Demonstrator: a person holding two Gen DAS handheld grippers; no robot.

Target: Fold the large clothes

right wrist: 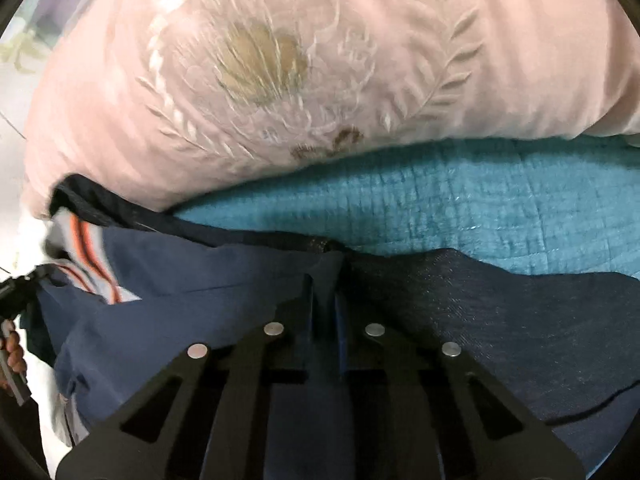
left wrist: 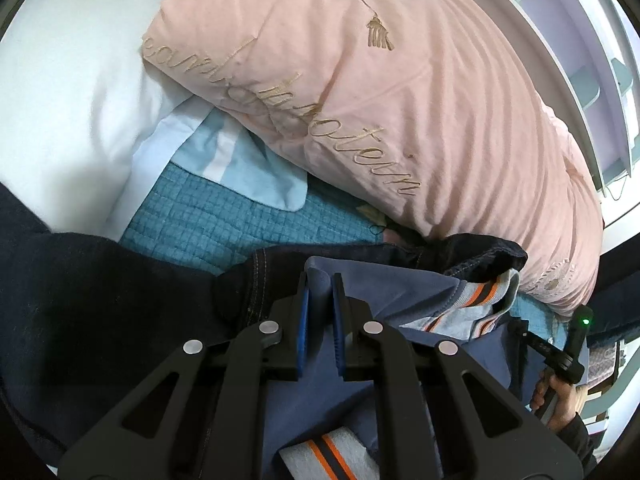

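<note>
Two pinches are held on the blue garment (left wrist: 400,292) on the bed: left gripper (left wrist: 320,280) and right gripper (right wrist: 326,280) are clamped along one edge, stretched sideways between them.

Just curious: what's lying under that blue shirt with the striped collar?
Dark jeans lie under the blue shirt, and a teal quilt shows beyond them. How far the jeans reach beneath the shirt is covered.

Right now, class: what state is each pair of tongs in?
Left tongs: shut on the blue garment.
Right tongs: shut on the same blue garment.
</note>
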